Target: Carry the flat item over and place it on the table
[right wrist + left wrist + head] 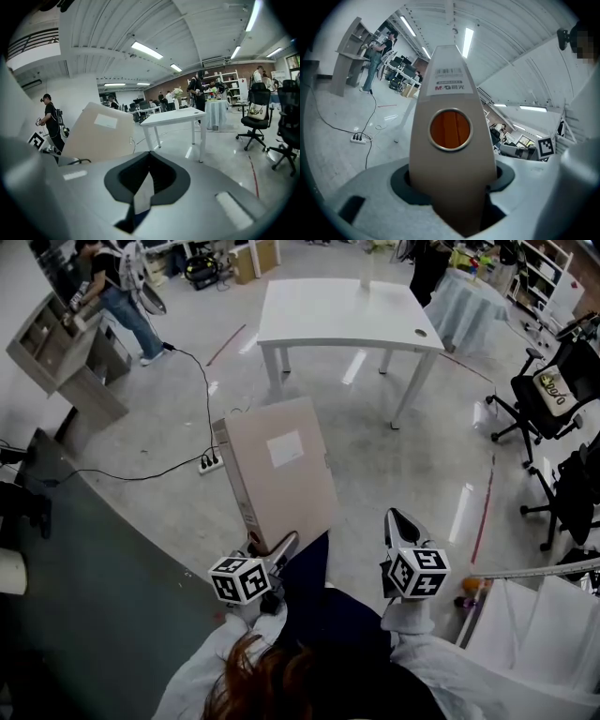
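The flat item is a beige file box [278, 472] with a white label, held upright and slanting away from me over the floor. My left gripper [276, 552] is shut on its lower edge. In the left gripper view its spine [451, 154], with a round metal-ringed hole, stands between the jaws of the left gripper [453, 190]. My right gripper [397, 521] hangs beside the box at the right, shut and holding nothing. The right gripper view shows the box [99, 131] at its left and the right gripper [148, 157] with jaws together. The white table [347, 315] stands ahead.
A power strip [210, 464] with a black cable lies on the floor left of the box. Office chairs [553, 390] stand at the right. A person [117, 292] works at a grey shelf unit far left. A cloth-covered table [466, 306] stands behind the white one.
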A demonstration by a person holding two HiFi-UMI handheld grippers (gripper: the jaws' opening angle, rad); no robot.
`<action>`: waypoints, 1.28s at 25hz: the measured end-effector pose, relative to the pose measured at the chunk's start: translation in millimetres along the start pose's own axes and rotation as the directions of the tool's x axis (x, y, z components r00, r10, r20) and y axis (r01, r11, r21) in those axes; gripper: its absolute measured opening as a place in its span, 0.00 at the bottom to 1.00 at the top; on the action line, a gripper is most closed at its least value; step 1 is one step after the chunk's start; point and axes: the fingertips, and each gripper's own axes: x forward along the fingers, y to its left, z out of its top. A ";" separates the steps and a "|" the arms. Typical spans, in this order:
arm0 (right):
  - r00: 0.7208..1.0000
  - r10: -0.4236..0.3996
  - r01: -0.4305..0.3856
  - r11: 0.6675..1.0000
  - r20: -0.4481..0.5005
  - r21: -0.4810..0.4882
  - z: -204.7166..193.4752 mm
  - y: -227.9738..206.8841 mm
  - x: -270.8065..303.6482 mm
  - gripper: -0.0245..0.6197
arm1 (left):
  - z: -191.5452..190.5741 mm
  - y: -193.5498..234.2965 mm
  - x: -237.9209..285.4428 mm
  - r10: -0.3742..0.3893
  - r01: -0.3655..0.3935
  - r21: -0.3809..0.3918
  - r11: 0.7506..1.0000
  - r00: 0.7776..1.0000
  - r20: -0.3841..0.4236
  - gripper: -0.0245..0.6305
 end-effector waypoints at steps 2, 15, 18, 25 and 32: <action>1.000 0.006 -0.006 1.000 -0.002 0.001 5.2 -3.0 11.6 0.05 | 6.5 2.9 12.2 -0.001 0.001 0.003 1.000 1.000 -0.005 0.47; 1.000 -0.014 0.014 1.000 -0.026 0.007 95.2 -65.2 146.8 0.05 | 117.6 42.8 141.4 -0.010 0.011 0.021 1.000 0.999 -0.048 0.46; 0.999 -0.026 0.026 1.000 -0.024 0.008 117.1 -74.4 178.1 0.05 | 148.3 49.3 167.6 -0.058 0.058 -0.009 0.998 0.997 -0.054 0.46; 0.999 -0.041 0.041 0.999 0.009 0.003 160.3 -86.6 240.7 0.05 | 208.8 71.4 218.9 -0.100 0.101 0.018 0.995 0.994 -0.052 0.46; 0.998 -0.059 0.059 0.998 -0.002 0.028 163.7 -92.8 269.0 0.05 | 225.6 82.5 236.5 -0.122 0.122 -0.001 0.993 0.991 -0.056 0.46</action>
